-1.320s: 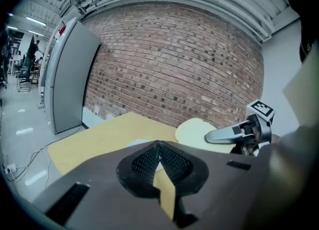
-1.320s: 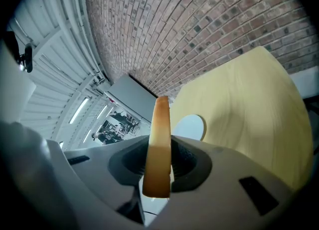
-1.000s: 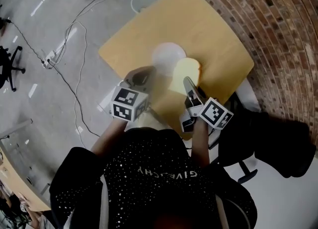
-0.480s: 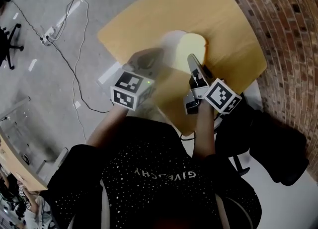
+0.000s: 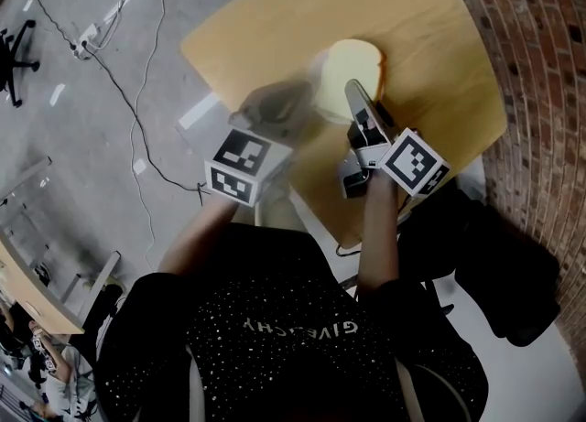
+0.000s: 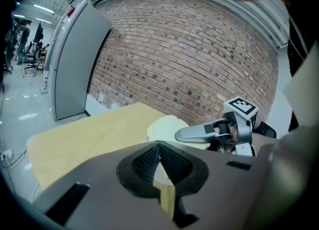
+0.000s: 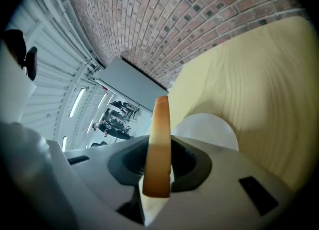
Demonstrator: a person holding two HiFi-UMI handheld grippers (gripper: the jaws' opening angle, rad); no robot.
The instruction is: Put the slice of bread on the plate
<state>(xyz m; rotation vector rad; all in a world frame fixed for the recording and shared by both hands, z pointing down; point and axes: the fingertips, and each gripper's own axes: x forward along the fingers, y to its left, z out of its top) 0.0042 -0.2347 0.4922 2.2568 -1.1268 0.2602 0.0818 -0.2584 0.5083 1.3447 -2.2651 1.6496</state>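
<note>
A pale slice of bread [image 5: 353, 70] with a brown crust hangs flat over the white plate [image 5: 317, 80], hiding most of it. My right gripper [image 5: 352, 91] is shut on the slice's near edge. In the right gripper view the bread [image 7: 160, 124] stands edge-on between the jaws of the gripper [image 7: 159, 166], with the plate [image 7: 209, 130] on the table beyond. My left gripper [image 5: 291, 96] is blurred at the plate's left side. Its fingertips meet in the left gripper view [image 6: 159, 146], with nothing seen between them. That view also shows the slice [image 6: 167, 125] and the right gripper [image 6: 202, 133].
The wooden table [image 5: 430, 54] has rounded corners and a near edge just under both grippers. A brick wall [image 5: 540, 63] runs along the right. A black chair [image 5: 513, 274] stands at the lower right. Cables and a power strip [image 5: 87, 40] lie on the floor at left.
Both grippers have moved up the picture toward the plate. The bread, earlier to the plate's right, now covers most of it. The right gripper's hold on the slice is unchanged.
</note>
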